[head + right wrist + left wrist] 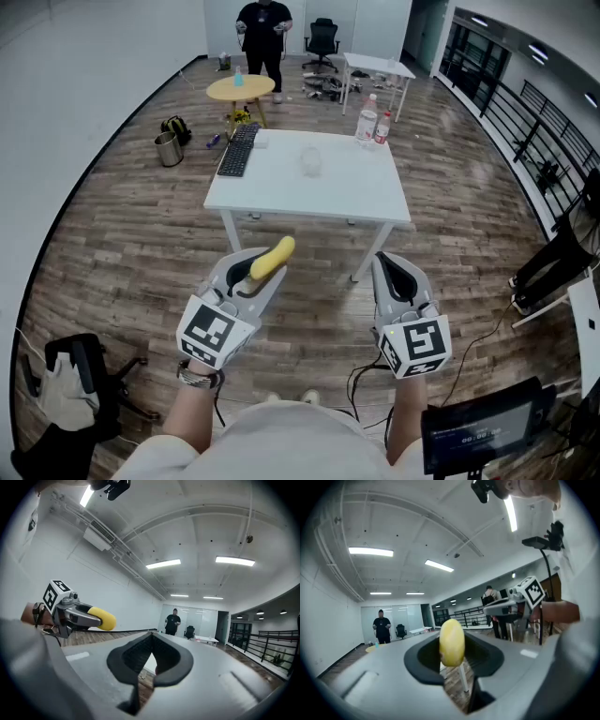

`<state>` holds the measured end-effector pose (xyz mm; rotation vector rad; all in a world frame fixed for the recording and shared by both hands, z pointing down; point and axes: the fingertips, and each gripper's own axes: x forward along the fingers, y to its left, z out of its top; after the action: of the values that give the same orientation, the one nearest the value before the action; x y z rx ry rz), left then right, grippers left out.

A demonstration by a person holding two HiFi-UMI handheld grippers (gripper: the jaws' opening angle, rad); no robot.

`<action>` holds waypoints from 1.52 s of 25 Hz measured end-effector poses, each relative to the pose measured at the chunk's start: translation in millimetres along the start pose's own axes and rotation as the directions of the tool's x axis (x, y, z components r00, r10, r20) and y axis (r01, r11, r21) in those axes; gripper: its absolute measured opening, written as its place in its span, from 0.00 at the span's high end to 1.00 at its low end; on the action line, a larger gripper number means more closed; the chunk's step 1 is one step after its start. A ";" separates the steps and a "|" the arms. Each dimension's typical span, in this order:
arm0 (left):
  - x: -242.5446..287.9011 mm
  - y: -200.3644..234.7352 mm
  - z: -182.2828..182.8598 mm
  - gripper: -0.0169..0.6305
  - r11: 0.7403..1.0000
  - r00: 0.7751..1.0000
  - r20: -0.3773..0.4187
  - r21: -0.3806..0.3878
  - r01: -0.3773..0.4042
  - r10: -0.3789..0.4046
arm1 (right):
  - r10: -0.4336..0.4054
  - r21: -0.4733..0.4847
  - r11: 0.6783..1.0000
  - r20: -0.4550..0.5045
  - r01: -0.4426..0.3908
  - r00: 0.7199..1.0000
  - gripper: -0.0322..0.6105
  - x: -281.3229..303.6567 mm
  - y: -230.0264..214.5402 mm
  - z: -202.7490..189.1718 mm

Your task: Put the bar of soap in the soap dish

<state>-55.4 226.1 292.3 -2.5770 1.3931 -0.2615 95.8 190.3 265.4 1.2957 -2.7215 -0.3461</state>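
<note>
Left gripper (266, 270): clamped on the yellow soap bar (273, 257)
Right gripper (388, 268): jaws together, empty
White table (356, 192): twelve o'clock, well apart

Left gripper (453, 662) clamped on yellow bar of soap (452, 641), bar upright between jaws, poking past the tips. Right gripper (521, 600) off to its right. Person (381, 626) standing far ahead-left.
</note>
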 end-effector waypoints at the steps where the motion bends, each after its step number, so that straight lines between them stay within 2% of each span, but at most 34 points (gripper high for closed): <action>1: 0.5 -1.1 -1.3 0.78 1.000 1.000 0.001 -0.006 0.005 -0.005 | -0.001 0.002 1.000 -0.002 0.001 1.000 0.95 0.4 0.1 -1.3; 6: 1.6 -4.0 -1.8 0.78 1.000 1.000 0.006 -0.022 0.015 -0.014 | -0.004 0.009 1.000 -0.007 0.004 1.000 0.95 2.3 -2.1 -5.2; 21: 7.9 -5.8 7.6 0.78 0.998 0.999 0.037 -0.061 -0.013 0.015 | -0.013 0.038 0.999 -0.023 0.014 1.000 0.95 0.9 -16.6 -16.8; 24: 11.2 -8.7 10.4 0.78 0.997 0.998 0.049 -0.074 -0.027 0.031 | -0.018 0.026 0.999 -0.003 0.019 1.000 0.95 -3.7 -22.4 -16.2; 27: 12.8 -13.5 10.2 0.78 0.995 0.998 0.044 -0.084 -0.045 0.049 | -0.016 0.030 0.999 0.019 0.016 1.000 0.95 -9.9 -27.0 -15.7; 38: 16.3 -33.7 10.1 0.78 0.993 0.997 0.020 -0.085 -0.078 0.080 | -0.003 0.031 1.000 -0.005 0.003 1.000 0.95 -24.7 -45.5 -26.7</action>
<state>-16.9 231.4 292.2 -2.5752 1.5246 -0.1626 150.7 177.5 280.0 1.3073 -2.7319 -0.3015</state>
